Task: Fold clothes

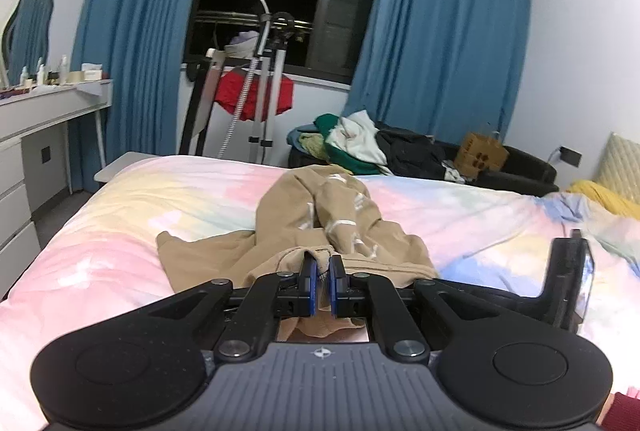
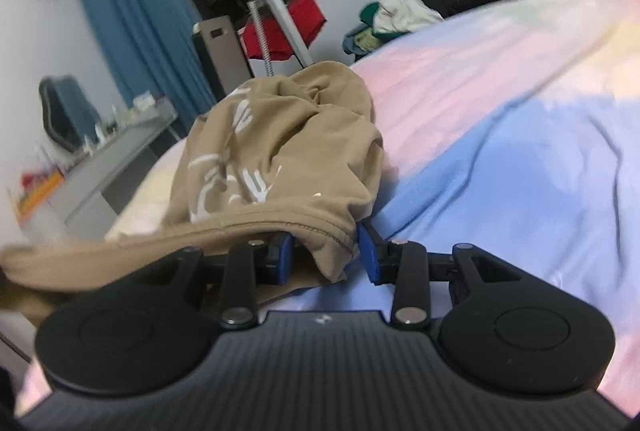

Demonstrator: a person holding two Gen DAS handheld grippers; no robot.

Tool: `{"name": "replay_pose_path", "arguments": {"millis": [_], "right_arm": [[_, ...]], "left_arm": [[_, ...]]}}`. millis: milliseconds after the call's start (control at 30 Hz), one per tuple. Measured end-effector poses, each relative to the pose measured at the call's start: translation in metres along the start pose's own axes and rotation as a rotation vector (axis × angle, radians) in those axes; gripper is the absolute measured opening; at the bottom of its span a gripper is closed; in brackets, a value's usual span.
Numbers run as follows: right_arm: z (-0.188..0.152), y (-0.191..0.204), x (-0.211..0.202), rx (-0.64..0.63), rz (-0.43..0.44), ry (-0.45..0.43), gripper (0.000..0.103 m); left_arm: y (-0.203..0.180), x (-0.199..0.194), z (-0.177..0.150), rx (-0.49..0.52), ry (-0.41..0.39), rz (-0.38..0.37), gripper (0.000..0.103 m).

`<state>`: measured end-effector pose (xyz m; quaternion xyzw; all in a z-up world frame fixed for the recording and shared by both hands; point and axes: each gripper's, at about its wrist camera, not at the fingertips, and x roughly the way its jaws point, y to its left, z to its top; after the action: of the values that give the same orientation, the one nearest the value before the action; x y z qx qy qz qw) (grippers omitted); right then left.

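A tan garment (image 1: pixel 320 219) with white print lies crumpled in the middle of the pastel bedspread (image 1: pixel 120 231). My left gripper (image 1: pixel 323 271) is shut on its near edge, with a thin fold pinched between the blue pads. The right gripper's body (image 1: pixel 568 271) shows at the right of the left wrist view. In the right wrist view the same tan garment (image 2: pixel 280 143) is heaped ahead, and its stitched hem is bunched between the pads of my right gripper (image 2: pixel 324 255), which is shut on that thick fold just above the bedspread (image 2: pixel 520 151).
A white dresser (image 1: pixel 40 119) with bottles stands at the left. A drying rack with a red cloth (image 1: pixel 256 95) is beyond the bed by the window. A dark sofa holds a heap of clothes (image 1: pixel 360 143) and a cardboard box (image 1: pixel 482 153).
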<state>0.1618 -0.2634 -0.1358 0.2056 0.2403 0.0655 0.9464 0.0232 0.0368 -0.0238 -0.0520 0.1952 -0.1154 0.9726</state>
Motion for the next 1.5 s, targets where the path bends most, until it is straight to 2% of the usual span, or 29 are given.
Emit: {"name": "replay_pose_path", "arguments": {"millis": [33, 67, 133, 300, 367, 533, 633, 700, 833, 933, 1033, 1167, 1267, 1367, 1500], "right_arm": [[0.002, 0.002, -0.003, -0.004, 0.004, -0.019, 0.025], [0.006, 0.004, -0.006, -0.004, 0.009, -0.04, 0.02], [0.012, 0.008, -0.016, -0.001, 0.017, -0.089, 0.015], [0.027, 0.011, -0.047, 0.039, 0.052, -0.207, 0.013], [0.03, 0.015, -0.055, 0.017, 0.057, -0.24, 0.013], [0.032, 0.023, -0.057, -0.02, 0.065, -0.243, 0.013], [0.031, 0.024, -0.061, -0.018, 0.082, -0.243, 0.013], [0.031, 0.025, -0.064, -0.017, 0.097, -0.247, 0.013], [0.03, 0.027, -0.068, -0.025, 0.106, -0.252, 0.013], [0.029, 0.023, -0.064, -0.023, 0.077, -0.242, 0.015], [0.027, 0.019, -0.056, -0.027, 0.048, -0.205, 0.015], [0.017, 0.017, -0.033, -0.049, -0.052, -0.088, 0.017], [0.009, 0.01, -0.015, -0.038, -0.127, 0.004, 0.022], [0.003, -0.001, -0.004, 0.021, -0.148, 0.072, 0.025], [0.003, -0.007, -0.005, 0.096, -0.073, 0.074, 0.024]], "left_arm": [[0.001, 0.001, -0.001, 0.002, 0.001, 0.004, 0.007], [0.001, 0.001, -0.002, 0.005, 0.003, 0.009, 0.007], [-0.001, 0.005, -0.005, 0.024, 0.019, 0.019, 0.007], [-0.008, 0.021, -0.02, 0.059, 0.085, 0.031, 0.011], [-0.014, 0.029, -0.026, 0.088, 0.115, 0.04, 0.018], [-0.032, 0.041, -0.047, 0.182, 0.175, 0.049, 0.039], [-0.043, 0.048, -0.058, 0.218, 0.201, 0.077, 0.042], [-0.043, 0.053, -0.061, 0.203, 0.204, 0.108, 0.045], [-0.031, 0.055, -0.056, 0.09, 0.194, 0.157, 0.045], [-0.012, 0.045, -0.042, -0.044, 0.147, 0.172, 0.045], [0.0, 0.034, -0.032, -0.131, 0.106, 0.172, 0.045], [0.013, 0.02, -0.021, -0.218, 0.059, 0.167, 0.045], [0.019, 0.013, -0.013, -0.263, 0.055, 0.171, 0.046], [0.018, 0.011, -0.011, -0.265, 0.087, 0.156, 0.046], [0.0, 0.014, -0.018, -0.187, 0.124, 0.123, 0.046]]}}
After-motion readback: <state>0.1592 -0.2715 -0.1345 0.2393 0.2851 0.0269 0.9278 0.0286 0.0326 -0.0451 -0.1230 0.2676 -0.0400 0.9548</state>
